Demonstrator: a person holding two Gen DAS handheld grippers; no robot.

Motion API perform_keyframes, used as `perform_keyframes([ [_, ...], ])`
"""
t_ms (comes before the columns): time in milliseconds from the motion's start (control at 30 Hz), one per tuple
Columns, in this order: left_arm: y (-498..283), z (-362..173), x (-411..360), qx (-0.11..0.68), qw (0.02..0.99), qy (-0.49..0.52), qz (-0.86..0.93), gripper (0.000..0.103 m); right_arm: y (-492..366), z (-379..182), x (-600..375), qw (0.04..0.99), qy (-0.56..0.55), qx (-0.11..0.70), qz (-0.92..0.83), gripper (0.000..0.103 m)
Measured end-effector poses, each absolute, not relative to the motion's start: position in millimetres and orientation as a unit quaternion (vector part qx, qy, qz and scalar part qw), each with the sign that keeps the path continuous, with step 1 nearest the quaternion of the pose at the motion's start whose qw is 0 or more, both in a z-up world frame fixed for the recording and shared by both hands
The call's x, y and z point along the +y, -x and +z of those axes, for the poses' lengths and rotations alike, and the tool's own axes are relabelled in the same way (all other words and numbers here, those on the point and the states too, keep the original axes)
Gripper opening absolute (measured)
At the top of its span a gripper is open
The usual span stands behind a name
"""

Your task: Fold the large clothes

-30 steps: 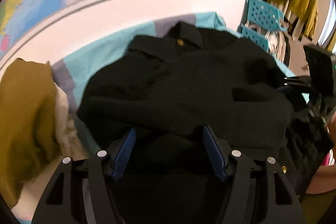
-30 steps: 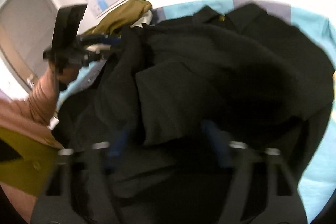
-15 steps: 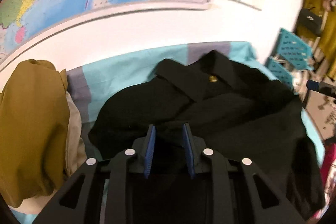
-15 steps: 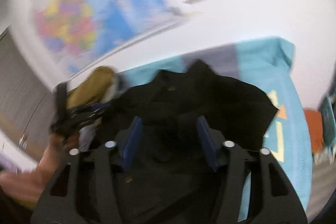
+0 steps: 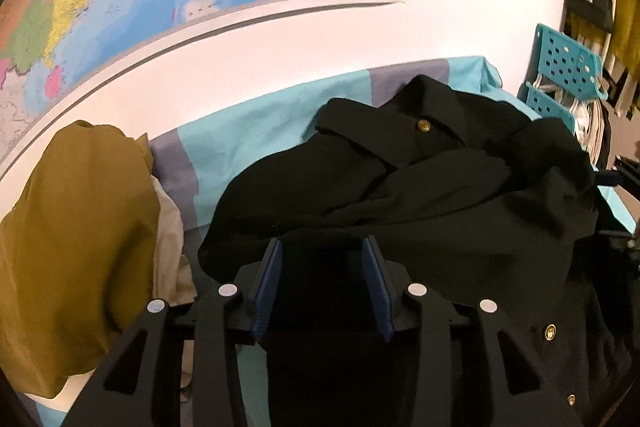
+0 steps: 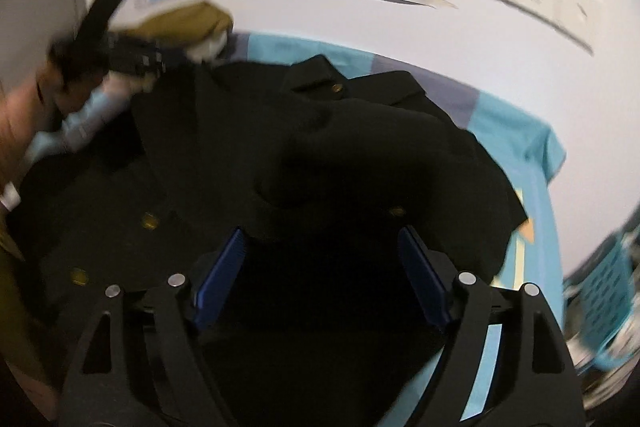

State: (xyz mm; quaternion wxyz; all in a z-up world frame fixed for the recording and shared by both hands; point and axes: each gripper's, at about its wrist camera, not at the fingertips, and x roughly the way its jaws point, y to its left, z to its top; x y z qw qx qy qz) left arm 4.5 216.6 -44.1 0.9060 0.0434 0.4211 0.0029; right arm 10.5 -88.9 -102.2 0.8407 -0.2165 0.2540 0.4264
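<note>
Left wrist view first: left tongs [image 5: 322, 263] low at 6 o'clock, blue pads partly apart, dark cloth between them but no contact visible, so clamped or not cannot be told. Black coat [image 5: 420, 195] spreads from 6 toward 1 o'clock on the teal sheet [image 5: 256, 131], collar and a gold button [image 5: 423, 125] at the far end near 12, more buttons down at 4. Long axis runs away from the tongs, collar farthest. Mustard garment [image 5: 76, 235] heaped at 9 o'clock, just beside the coat.

Right wrist view now, blurred: right tongs [image 6: 320, 259] spread wide, gripping nothing, hanging over the coat's near hem. Black coat [image 6: 320, 147] fills the middle, rumpled, sleeve folded across the chest, collar at 12. Left tongs [image 6: 136, 57] at 10 o'clock, near the shoulder. Both about level; hem nearest for the coming fold.
</note>
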Motion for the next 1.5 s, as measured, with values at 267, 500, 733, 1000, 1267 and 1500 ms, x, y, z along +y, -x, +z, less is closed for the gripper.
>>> perform_keyframes([
  [267,-2.6,-44.0,216.5,0.424,0.905,-0.032,0.004,0.040,-13.5,-69.4,-99.8,0.827,0.148,0.267,0.471,0.018],
  [500,-0.8,-28.0,214.8,0.394,0.919,-0.028,-0.009,0.041,-11.9,9.1,-135.9,0.842,0.082,0.275,0.457,0.017],
  [733,-27.0,-46.4,220.7,0.420,0.907,-0.017,0.028,0.042,-103.7,-39.0,-108.5,0.862,0.066,0.365,0.347,0.033],
  [1000,-29.0,-59.8,236.3,0.429,0.902,-0.030,0.040,0.047,-101.2,-60.4,-143.2,0.865,-0.004,0.347,0.362,0.071],
  [1267,-46.4,-70.9,235.4,0.425,0.898,-0.070,0.089,0.051,-113.3,-81.1,-119.5,0.856,-0.007,0.363,0.368,0.001],
  [1500,-42.4,-70.2,254.9,0.423,0.899,-0.070,0.093,0.050,-120.3,-94.4,-121.1,0.857,-0.009,0.384,0.344,0.018],
])
